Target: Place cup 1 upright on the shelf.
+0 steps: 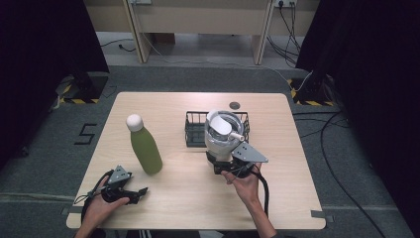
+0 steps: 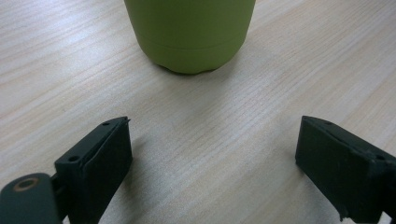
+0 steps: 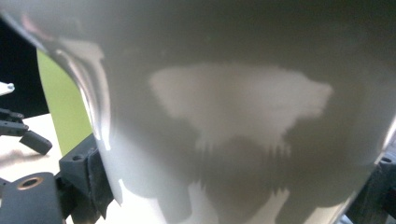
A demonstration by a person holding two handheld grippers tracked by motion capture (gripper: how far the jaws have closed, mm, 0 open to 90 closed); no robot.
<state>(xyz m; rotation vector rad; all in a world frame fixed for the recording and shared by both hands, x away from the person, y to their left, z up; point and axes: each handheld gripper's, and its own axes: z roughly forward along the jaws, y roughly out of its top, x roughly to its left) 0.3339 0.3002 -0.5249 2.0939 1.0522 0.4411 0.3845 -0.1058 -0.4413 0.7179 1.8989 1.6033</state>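
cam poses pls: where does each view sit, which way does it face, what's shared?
High view: above the person's side, facing forward and down on the table; both hands, left gripper, right gripper.
Left gripper view: low over the table, jaws apart, facing the green bottle.
Right gripper view: pressed against the white mug between its jaws.
Shared: the bottle appears in all three.

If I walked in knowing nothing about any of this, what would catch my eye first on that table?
Probably the tall green bottle with its white cap, standing upright left of the table's middle. Next, the white tumbler with a clear lid, clamped in the right gripper just in front of a black wire basket. The left gripper sits open near the table's front edge, its jaws pointing toward the bottle's base.
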